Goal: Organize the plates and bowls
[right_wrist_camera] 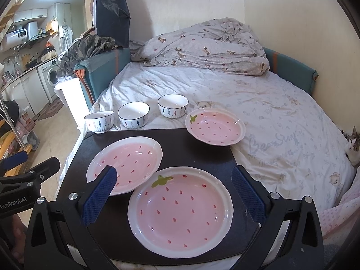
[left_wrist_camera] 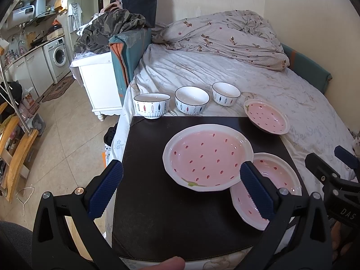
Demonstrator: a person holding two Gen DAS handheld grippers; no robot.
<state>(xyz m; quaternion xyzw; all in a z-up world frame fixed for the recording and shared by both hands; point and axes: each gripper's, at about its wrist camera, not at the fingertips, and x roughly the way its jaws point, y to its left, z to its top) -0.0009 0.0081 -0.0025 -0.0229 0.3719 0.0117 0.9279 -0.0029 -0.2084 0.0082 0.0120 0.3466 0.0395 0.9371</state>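
Both grippers, left (left_wrist_camera: 180, 186) and right (right_wrist_camera: 173, 193), hover wide open and empty over overlapping pink plates (right_wrist_camera: 180, 211), seemingly ready for stacking.

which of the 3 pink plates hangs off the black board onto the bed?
The far-right strawberry plate, beside the bowls: it straddles the black board's corner onto the bedsheet. The other two sit fully on the board.
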